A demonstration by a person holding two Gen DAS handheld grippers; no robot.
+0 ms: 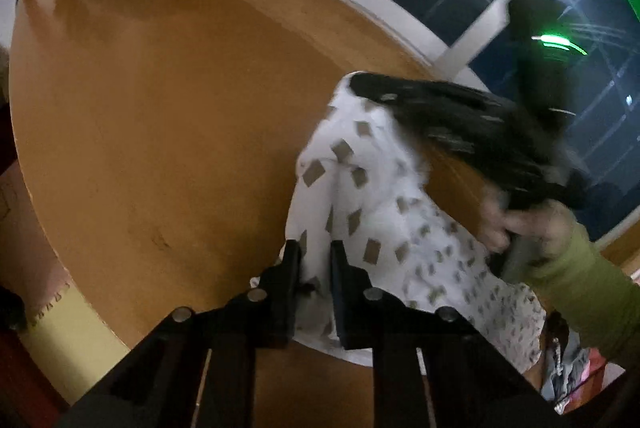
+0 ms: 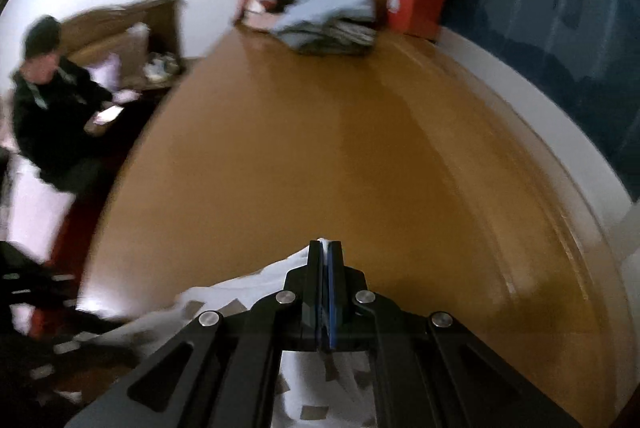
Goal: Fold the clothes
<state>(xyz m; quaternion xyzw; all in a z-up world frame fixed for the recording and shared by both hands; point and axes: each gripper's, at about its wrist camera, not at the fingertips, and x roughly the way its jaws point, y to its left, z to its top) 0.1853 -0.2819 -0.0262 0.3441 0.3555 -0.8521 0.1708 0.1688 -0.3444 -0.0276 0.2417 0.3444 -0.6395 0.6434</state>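
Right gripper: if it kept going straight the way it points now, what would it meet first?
The right gripper, shut on the white patterned garment, points along bare wooden table. The way looks free until the pile of folded clothes at the far end, though depth and height are hard to judge.

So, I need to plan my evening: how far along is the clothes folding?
Done: a stack of folded clothes sits at the far end of the wooden table. In hand: the white patterned garment, pinched by both the left gripper and the right gripper and held up unfolded. Left: laying it flat and folding it; a small heap of fabric beyond the table edge may also be waiting.
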